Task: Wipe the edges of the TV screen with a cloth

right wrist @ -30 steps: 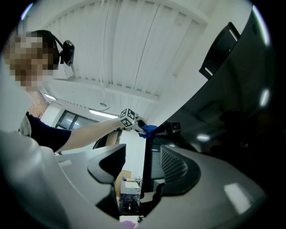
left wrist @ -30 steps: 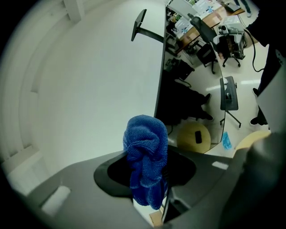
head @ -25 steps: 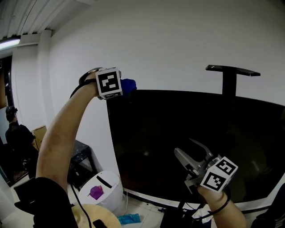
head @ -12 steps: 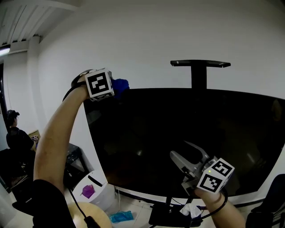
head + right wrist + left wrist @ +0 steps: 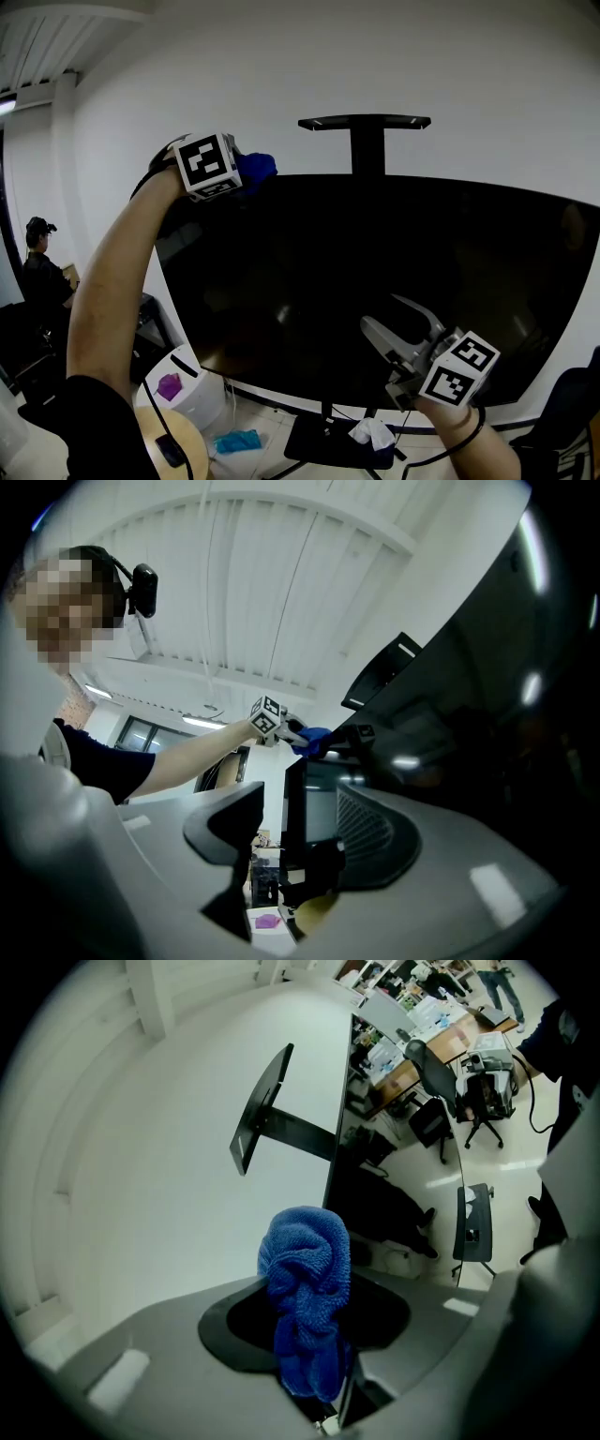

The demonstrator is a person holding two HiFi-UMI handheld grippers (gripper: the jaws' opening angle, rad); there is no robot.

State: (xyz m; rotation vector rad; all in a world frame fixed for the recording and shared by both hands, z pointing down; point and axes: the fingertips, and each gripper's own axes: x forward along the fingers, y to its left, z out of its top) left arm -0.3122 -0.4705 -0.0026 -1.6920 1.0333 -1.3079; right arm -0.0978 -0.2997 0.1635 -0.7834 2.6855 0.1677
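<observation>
White wall (image 5: 450, 66), dark TV screen (image 5: 375, 281) on a floor stand. Left gripper (image 5: 236, 171) is clamped on a bunched blue cloth (image 5: 257, 169), which sits at the TV's top edge near its upper left corner. Right gripper (image 5: 386, 314) hangs before the lower right of the screen, jaws apart, nothing between them. Judged early: the cloth is at one corner only (no visible trace of wiping), so the top run, both sides and bottom edge likely remain
</observation>
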